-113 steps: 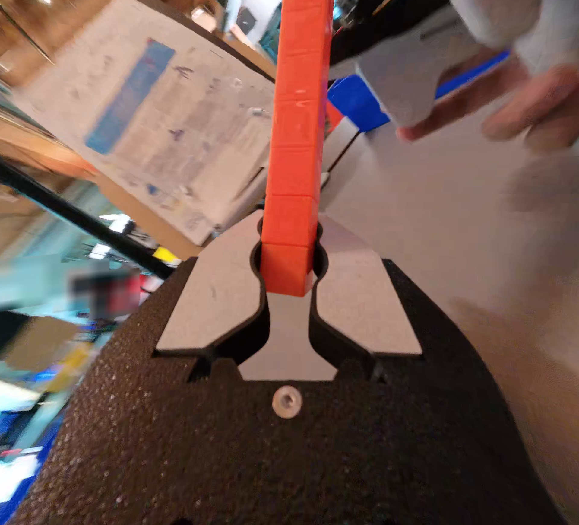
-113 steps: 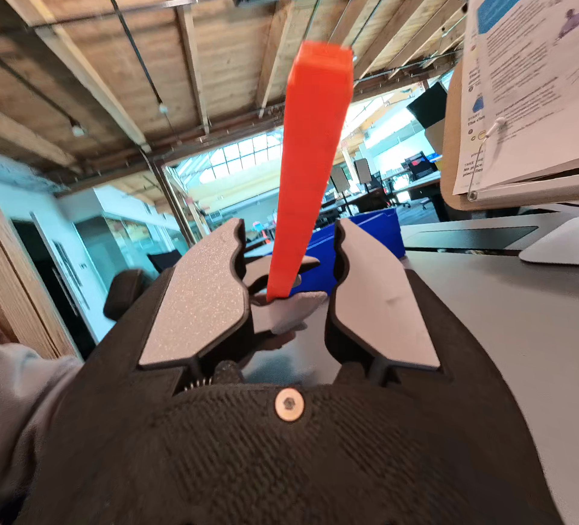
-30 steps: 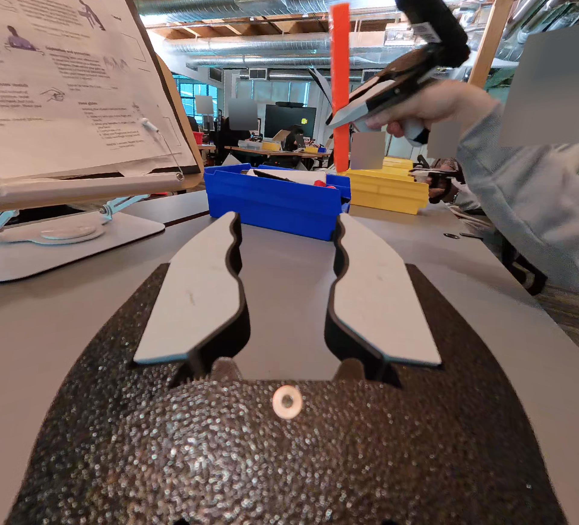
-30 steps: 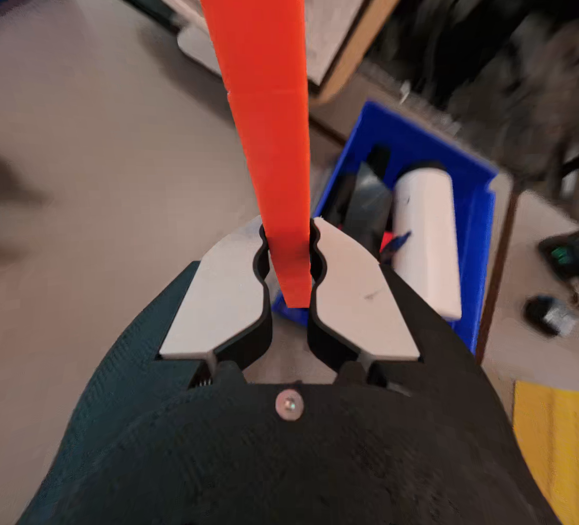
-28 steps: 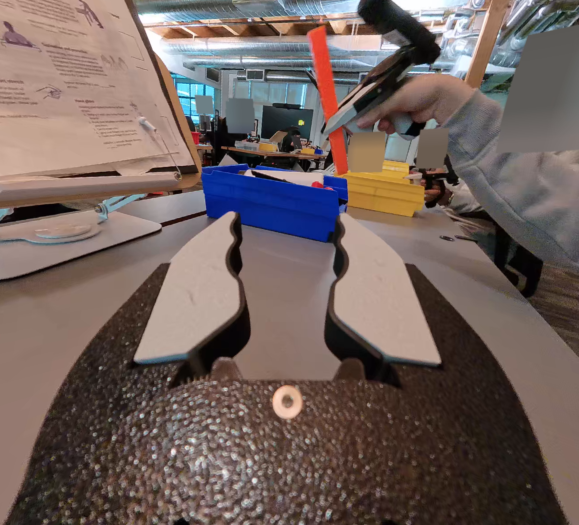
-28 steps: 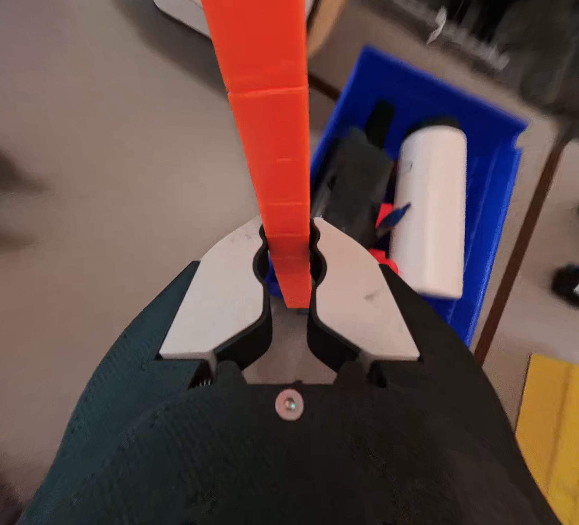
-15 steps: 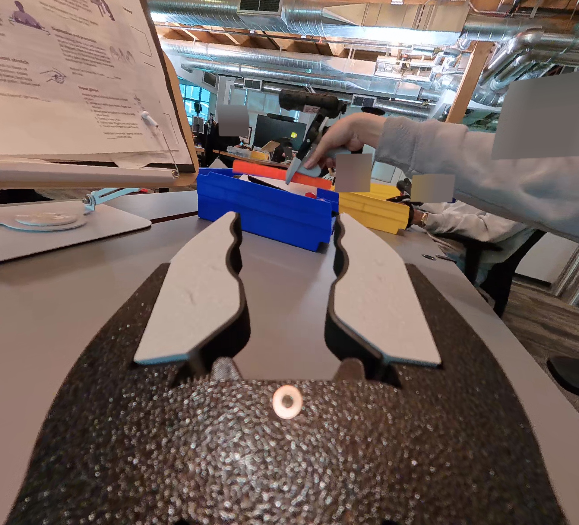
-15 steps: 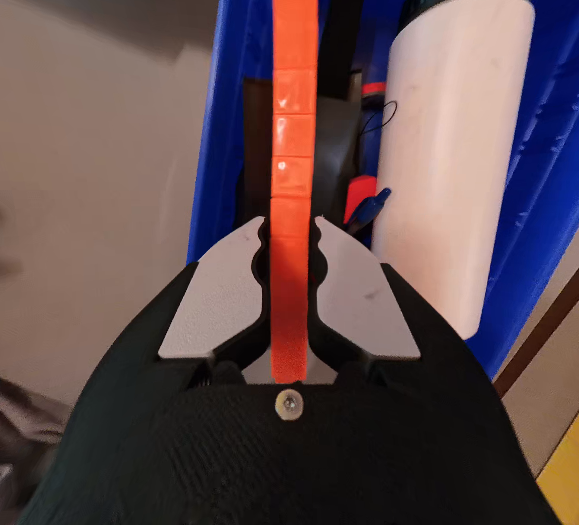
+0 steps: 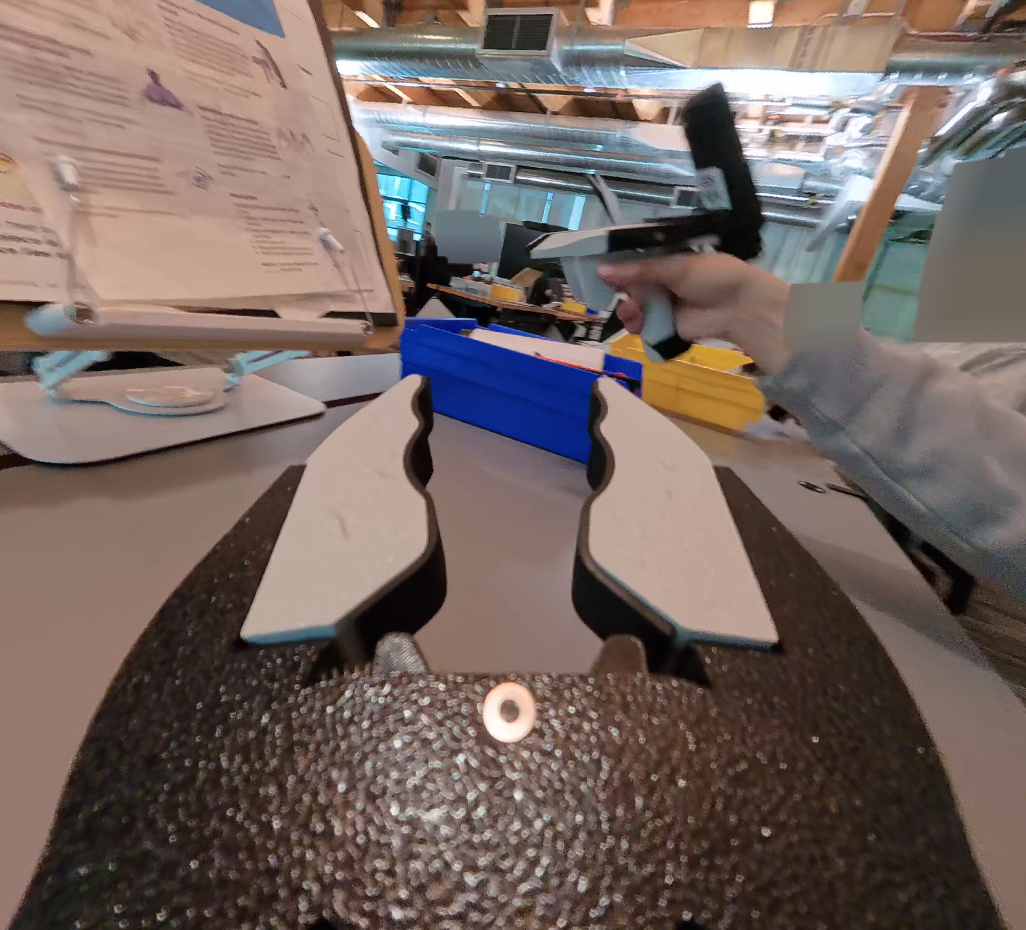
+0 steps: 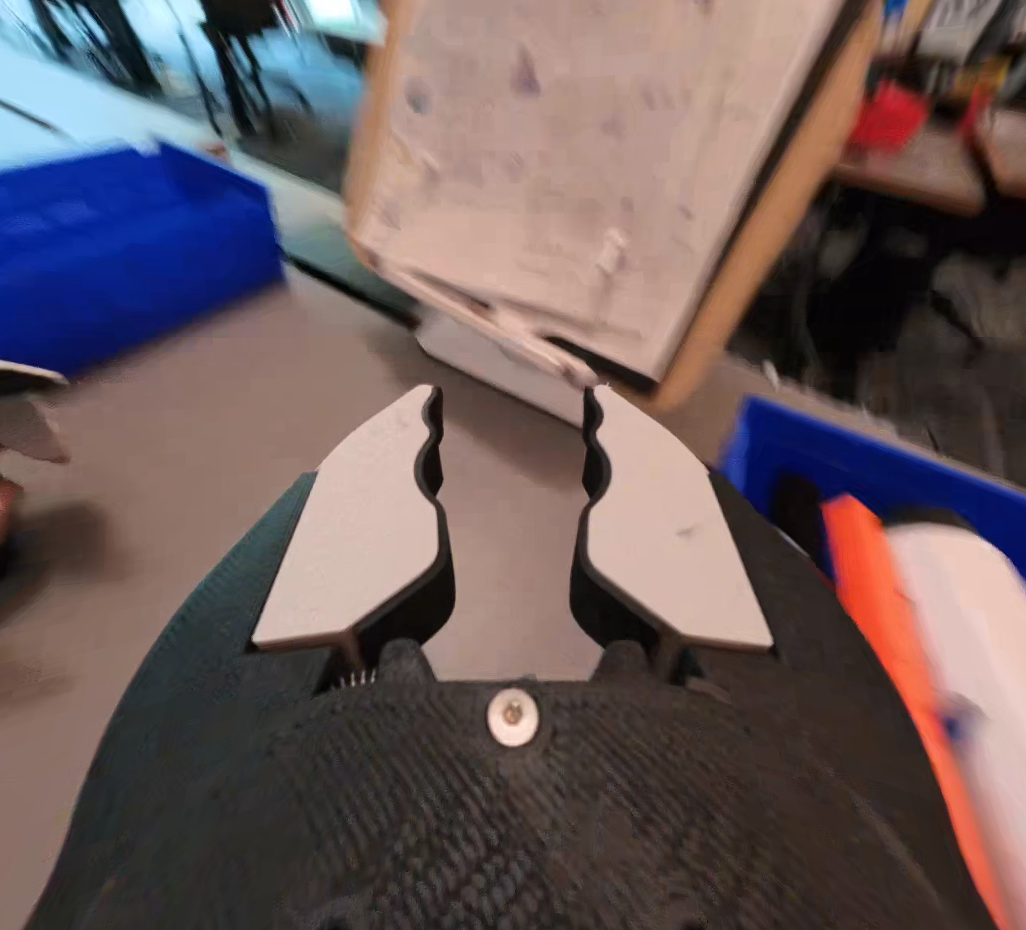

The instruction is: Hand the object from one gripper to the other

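Both tongs are gaping w/ nothing between them. The left tongs are hovering over the gray tabletop, lower center of frame. The right tongs are pointing at a blurred document stand. The orange bar is lying in the blue bin at right, beside a white bottle.

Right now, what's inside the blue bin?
In the blue bin an orange bar lies beside a white bottle. Whatever is underneath them is hidden, and the picture is blurred.
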Motion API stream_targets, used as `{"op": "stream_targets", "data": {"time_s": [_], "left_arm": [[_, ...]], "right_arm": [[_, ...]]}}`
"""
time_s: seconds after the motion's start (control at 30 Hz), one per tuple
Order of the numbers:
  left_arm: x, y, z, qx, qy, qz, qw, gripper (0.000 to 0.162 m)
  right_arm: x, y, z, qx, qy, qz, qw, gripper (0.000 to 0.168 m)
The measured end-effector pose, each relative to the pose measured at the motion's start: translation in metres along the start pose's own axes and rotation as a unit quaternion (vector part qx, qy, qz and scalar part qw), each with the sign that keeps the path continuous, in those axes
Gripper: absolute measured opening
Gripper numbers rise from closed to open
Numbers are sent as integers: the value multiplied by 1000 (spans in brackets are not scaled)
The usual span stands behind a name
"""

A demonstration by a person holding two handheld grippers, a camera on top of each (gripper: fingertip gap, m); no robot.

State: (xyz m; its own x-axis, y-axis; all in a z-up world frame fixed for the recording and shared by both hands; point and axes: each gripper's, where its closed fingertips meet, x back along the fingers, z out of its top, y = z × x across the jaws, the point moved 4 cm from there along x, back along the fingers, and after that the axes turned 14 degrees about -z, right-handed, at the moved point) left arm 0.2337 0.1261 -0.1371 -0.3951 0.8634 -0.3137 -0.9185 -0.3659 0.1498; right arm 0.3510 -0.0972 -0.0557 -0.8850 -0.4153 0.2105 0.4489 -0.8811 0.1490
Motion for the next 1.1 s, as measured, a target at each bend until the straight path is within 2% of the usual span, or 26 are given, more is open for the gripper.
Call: {"op": "stream_targets", "data": {"time_s": [0.03, 0.1, 0.2, 0.3, 0.37, 0.4, 0.5, 0.6, 0.67, 0.8, 0.9, 0.97, 1.1], "left_arm": [[2, -1, 5, -11, 0, 15, 1000, 53], [10, -1, 18, -24, -3, 47, 999, 53], [33, 3, 49, -40, -24, 98, 994, 50], [83, -13, 84, -83, -145, 188, 968, 43], [129, -36, 105, -84, -260, 248, 929, 41], [154, -52, 113, -59, -323, 281, 902, 43], [216, -97, 119, 88, -449, 348, 818, 60], [235, -116, 108, 260, -463, 345, 774, 53], [239, -125, 98, 315, -465, 349, 751, 53], [252, -131, 76, 377, -485, 387, 688, 54], [265, -134, 65, 387, -497, 434, 644, 59], [273, -136, 59, 404, -493, 465, 615, 60], [275, -136, 52, 431, -486, 493, 579, 51]], "right_arm": [[2, -22, -1, -11, 52, 7, 999, 49], [0, -55, -14, -26, 101, 12, 994, 52], [-6, -79, -44, 25, 133, -25, 990, 57], [0, -83, -67, 94, 172, -76, 978, 53], [5, -85, -74, 121, 189, -75, 972, 54], [7, -86, -76, 131, 191, -73, 970, 55], [6, -86, -80, 130, 191, -73, 970, 56], [4, -89, -83, 161, 191, -75, 965, 57], [4, -93, -85, 179, 193, -74, 962, 57], [4, -96, -86, 201, 196, -77, 957, 58], [5, -90, -86, 228, 199, -116, 946, 57], [5, -90, -86, 212, 194, -112, 951, 59], [3, -88, -88, 206, 190, -112, 953, 63]]}}
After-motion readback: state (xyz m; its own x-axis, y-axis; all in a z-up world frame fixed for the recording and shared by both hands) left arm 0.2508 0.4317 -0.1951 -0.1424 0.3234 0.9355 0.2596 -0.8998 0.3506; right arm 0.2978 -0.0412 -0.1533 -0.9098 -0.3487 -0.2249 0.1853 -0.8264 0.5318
